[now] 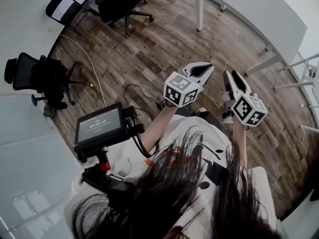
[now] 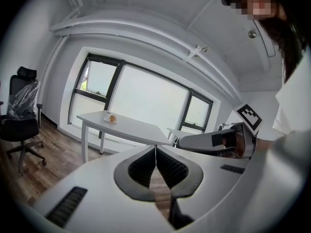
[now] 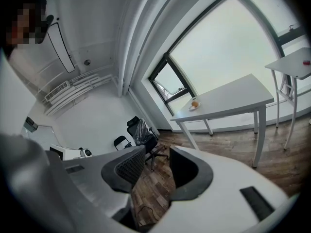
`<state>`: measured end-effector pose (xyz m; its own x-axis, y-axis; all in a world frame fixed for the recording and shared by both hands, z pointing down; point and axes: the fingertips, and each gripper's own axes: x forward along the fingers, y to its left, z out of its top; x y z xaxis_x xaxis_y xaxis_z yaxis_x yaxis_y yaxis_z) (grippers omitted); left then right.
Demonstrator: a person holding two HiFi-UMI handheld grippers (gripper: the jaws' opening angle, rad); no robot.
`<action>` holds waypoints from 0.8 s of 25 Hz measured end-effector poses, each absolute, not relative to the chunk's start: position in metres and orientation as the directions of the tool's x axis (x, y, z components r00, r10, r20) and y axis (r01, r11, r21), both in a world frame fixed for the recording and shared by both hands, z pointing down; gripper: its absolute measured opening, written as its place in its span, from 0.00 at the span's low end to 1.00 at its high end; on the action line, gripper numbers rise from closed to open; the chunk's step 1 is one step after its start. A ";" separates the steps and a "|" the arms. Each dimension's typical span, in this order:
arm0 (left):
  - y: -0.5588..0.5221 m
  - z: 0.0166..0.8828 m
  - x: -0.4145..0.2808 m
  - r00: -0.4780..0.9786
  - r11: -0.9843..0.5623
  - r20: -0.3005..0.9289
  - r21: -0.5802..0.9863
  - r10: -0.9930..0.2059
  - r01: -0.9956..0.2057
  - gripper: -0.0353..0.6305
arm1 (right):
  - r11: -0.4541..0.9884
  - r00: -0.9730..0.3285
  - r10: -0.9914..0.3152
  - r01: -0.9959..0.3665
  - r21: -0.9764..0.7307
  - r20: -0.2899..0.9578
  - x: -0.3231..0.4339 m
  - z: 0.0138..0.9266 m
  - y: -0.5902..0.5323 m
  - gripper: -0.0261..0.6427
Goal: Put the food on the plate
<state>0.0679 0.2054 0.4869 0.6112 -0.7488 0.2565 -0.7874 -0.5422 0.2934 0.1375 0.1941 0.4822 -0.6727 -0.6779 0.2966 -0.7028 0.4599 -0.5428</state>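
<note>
Ahead, orange food appears to sit on small plate near one end of white table, well apart from both grippers. Left gripper: jaws together, empty. Right gripper: jaws drawn close, empty, probably slightly nearer table.

Screen: a dark display on a mount at the person's chest. It shows one pale line of digits split by colons, like a timer. It looks like 00:00:13, but it is too small to be sure.
Left cube: a black-and-white square marker on each visible face; these are coded patterns, not letters.
Right cube: the same kind of square markers, one to a face.
</note>
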 end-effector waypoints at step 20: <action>0.193 0.489 0.085 0.625 -0.559 0.267 0.285 -0.733 -0.778 0.06 | 0.484 -0.666 -0.658 -0.731 -0.481 0.351 0.147 0.493 0.187 0.28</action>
